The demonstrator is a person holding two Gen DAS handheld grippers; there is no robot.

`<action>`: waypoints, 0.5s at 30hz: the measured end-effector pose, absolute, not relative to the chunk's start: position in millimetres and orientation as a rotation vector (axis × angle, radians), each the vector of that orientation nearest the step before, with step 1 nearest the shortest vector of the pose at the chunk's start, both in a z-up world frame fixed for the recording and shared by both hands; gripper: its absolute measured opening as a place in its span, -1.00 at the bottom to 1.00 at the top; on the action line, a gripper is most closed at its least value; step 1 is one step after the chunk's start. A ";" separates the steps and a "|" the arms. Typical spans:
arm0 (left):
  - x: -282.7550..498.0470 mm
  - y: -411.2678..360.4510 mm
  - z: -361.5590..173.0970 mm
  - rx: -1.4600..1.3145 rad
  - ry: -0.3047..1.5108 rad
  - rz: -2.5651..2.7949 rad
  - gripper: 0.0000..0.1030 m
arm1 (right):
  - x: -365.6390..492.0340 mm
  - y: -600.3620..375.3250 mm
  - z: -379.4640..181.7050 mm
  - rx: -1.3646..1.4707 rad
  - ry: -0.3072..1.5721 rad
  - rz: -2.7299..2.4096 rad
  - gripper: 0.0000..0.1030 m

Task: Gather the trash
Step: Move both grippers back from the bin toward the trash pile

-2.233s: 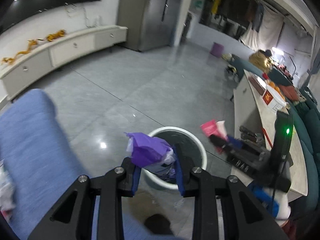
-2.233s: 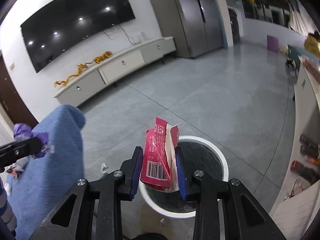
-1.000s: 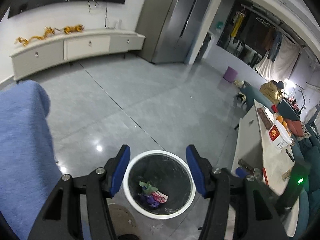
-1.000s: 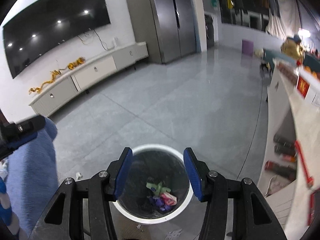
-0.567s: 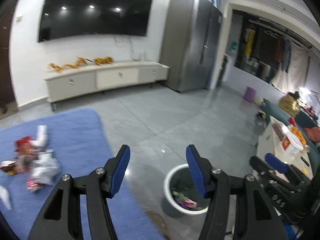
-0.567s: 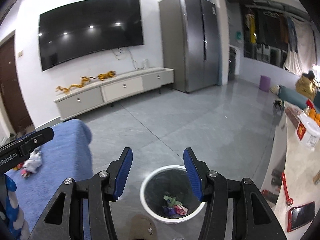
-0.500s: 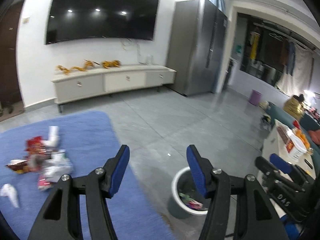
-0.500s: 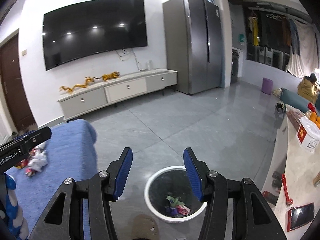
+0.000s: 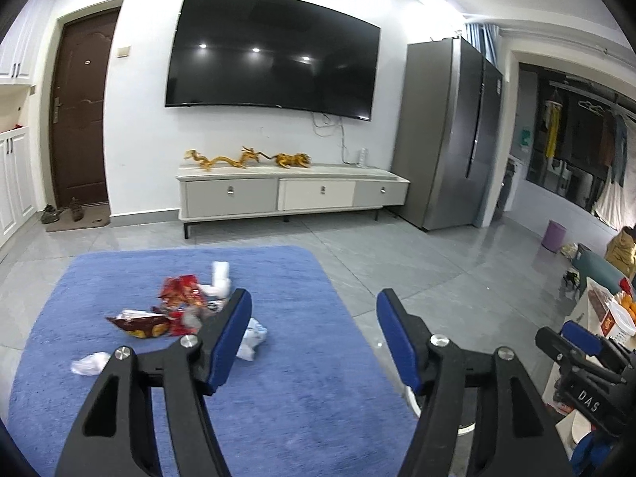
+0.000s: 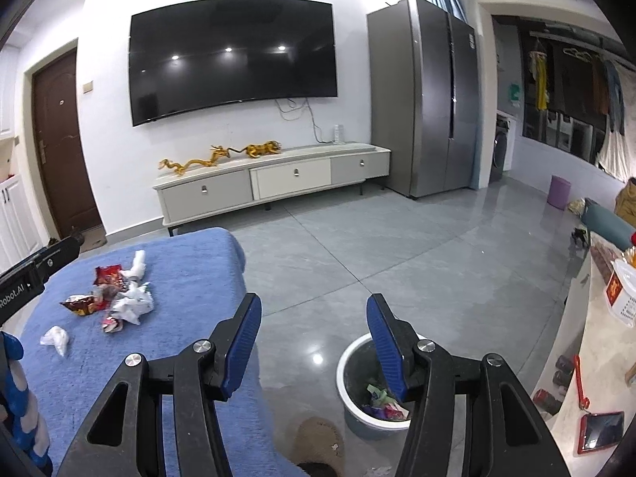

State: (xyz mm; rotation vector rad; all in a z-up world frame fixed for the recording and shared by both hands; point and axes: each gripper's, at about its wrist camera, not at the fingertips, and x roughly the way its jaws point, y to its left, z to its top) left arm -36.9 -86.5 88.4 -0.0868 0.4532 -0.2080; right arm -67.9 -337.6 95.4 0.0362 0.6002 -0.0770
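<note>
Trash is seen heaped on a blue rug: red snack wrappers, crumpled white tissues and a small white roll, lying at about ten o'clock of the left claw. A single white tissue wad lies apart from the heap, toward eight o'clock. The left claw's jaws have just been opening and stand apart with nothing between them; its left finger hides part of the heap's near edge.

In the right wrist view, the right claw is likewise spread wide and empty. A white-rimmed trash bin stands on the grey tiled floor at about five o'clock of this claw, half covered by the claw's right finger; green, purple and pink scraps are seen inside it. A brown slipper is seen beside the bin, close to the rug's edge.

Beyond the rug a low white TV cabinet carries golden dragon figures, under a wall-mounted television. A steel refrigerator stands at two o'clock and a brown door at ten o'clock. A red phone lies on the tabletop at far right.

"DAS" is read on the right gripper's body in the left view, and "Robot.AI" on the left gripper's body in the right view.
</note>
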 end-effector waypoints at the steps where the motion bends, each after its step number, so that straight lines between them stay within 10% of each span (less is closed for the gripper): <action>1: -38.5 -81.6 88.6 -0.091 0.449 -0.203 0.24 | -67.2 -333.6 96.9 0.034 0.598 -0.071 0.02; 15: -46.3 -13.5 86.6 -0.153 0.413 -0.114 0.25 | -57.4 -276.6 106.4 -0.019 0.593 -0.018 0.04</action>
